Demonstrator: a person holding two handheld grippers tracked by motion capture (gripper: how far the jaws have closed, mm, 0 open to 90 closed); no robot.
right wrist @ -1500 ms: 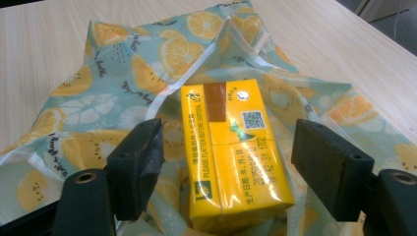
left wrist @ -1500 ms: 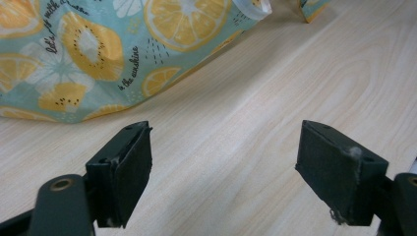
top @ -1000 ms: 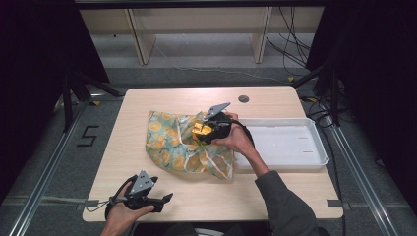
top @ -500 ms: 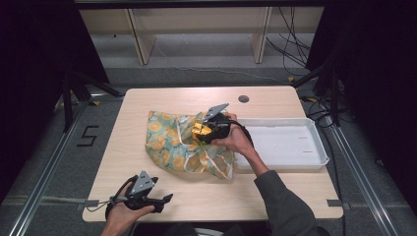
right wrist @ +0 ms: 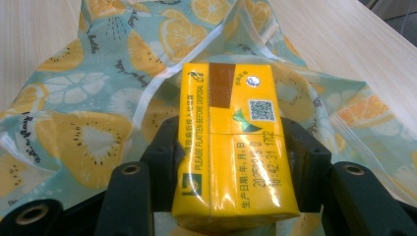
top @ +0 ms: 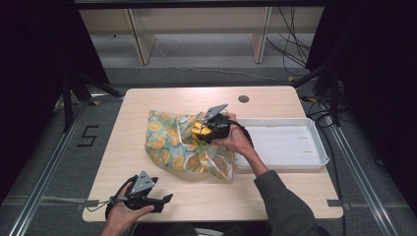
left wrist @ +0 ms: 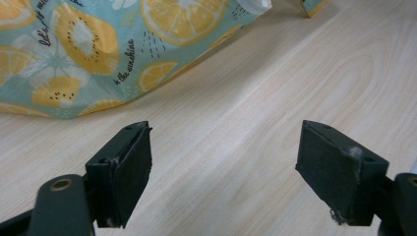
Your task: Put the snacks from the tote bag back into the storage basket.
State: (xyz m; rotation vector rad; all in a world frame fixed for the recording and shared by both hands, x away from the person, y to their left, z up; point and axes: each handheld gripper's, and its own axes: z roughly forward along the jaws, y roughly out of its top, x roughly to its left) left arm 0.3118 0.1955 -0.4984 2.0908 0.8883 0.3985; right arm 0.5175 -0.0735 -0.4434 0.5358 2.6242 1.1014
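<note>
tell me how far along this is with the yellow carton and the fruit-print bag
Done: the right gripper has just been closing its jaws on the yellow drink carton, pads against both sides. In hand: the carton sits over the teal fruit-print plastic bag, and whether it is going in or coming out cannot be told. Left: the white plastic tray holds nothing, and the left gripper waits open above the wooden table.
</note>
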